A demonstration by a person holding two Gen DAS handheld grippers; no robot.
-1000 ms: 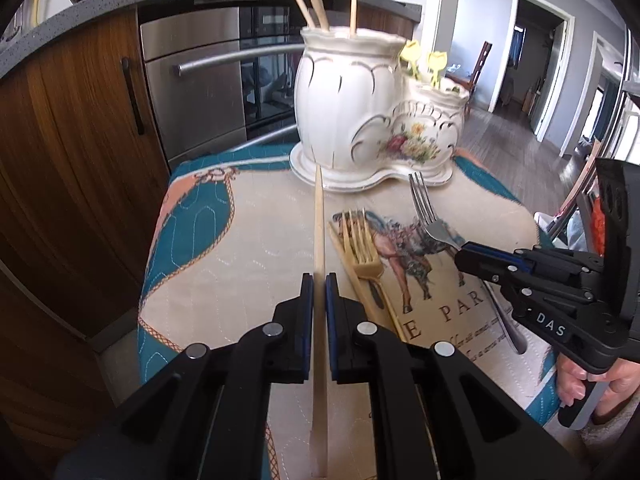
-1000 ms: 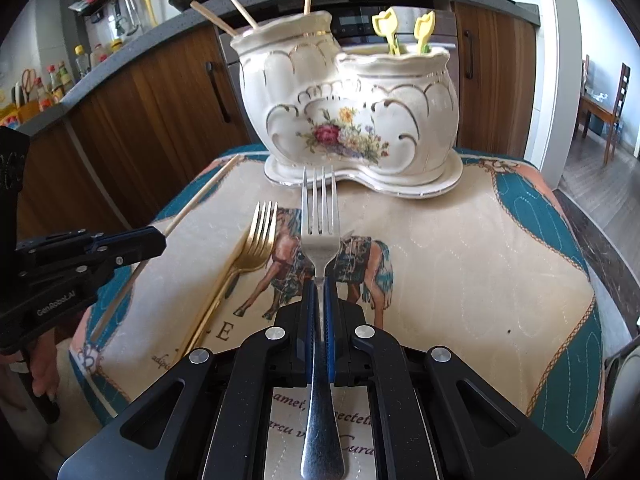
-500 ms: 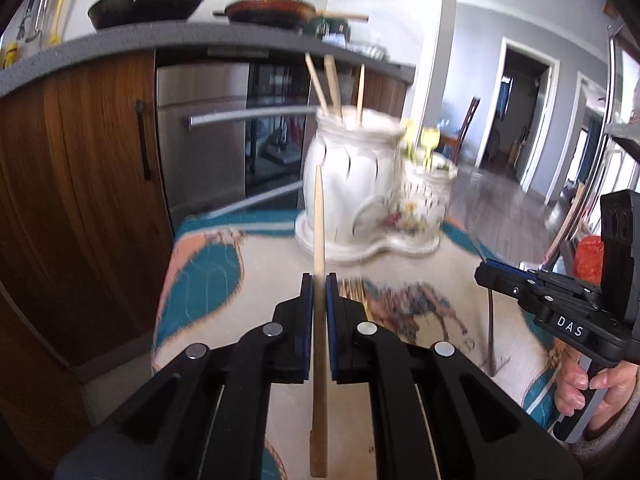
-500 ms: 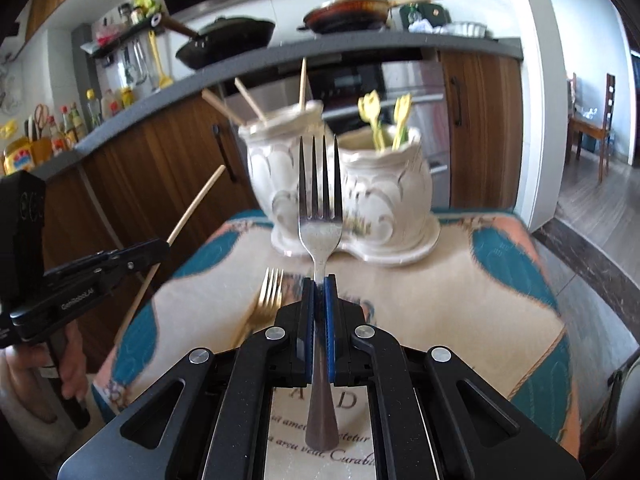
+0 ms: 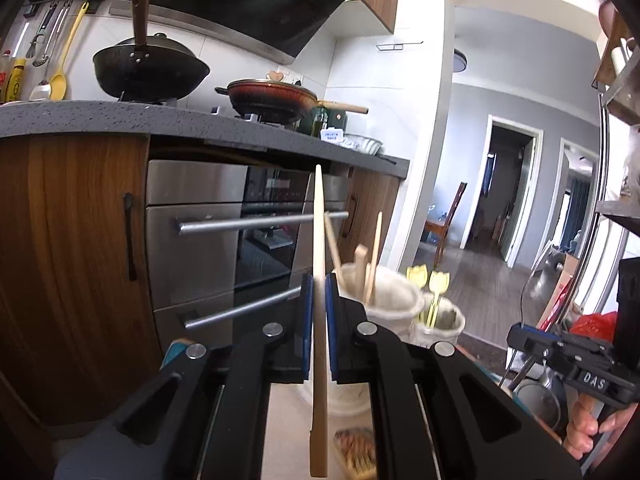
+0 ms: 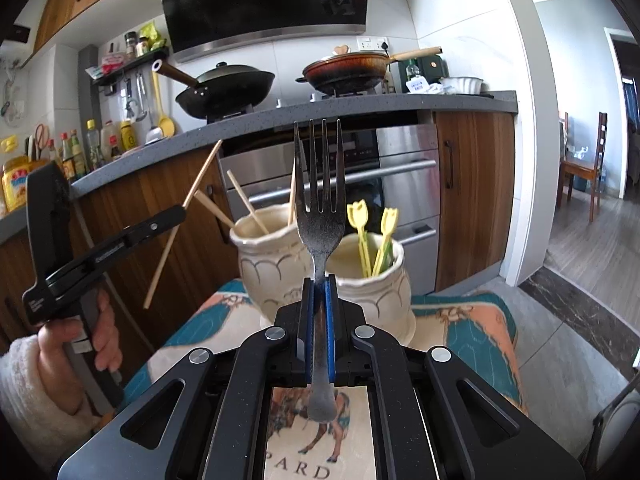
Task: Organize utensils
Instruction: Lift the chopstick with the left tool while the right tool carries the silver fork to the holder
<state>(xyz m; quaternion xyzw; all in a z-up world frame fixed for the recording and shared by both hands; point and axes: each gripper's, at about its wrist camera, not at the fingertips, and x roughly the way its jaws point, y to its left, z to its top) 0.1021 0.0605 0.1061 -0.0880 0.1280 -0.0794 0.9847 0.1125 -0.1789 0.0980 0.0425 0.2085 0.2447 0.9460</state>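
Note:
My left gripper (image 5: 319,286) is shut on a wooden chopstick (image 5: 319,240), held up in the air, tip upward; it shows in the right wrist view (image 6: 182,210) too. My right gripper (image 6: 319,288) is shut on a silver fork (image 6: 320,208), tines up, lifted above the table. The white double ceramic holder (image 6: 272,264) stands just ahead on the table. Its left pot holds several chopsticks (image 6: 244,202), its right pot (image 6: 370,280) holds two yellow tulip picks (image 6: 366,236). A gold fork (image 5: 354,452) lies blurred on the cloth below the left gripper.
The patterned tablecloth (image 6: 460,320) covers the small table. Behind stand wooden cabinets (image 6: 474,200), a steel oven (image 5: 208,232) and a grey counter with a black wok (image 6: 228,88) and a red pan (image 6: 348,70). An open hallway (image 5: 508,200) lies to the right.
Both grippers have risen from the table and tilted upward, each carrying its utensil. The holder has dropped lower in both views and the counter top has come into sight.

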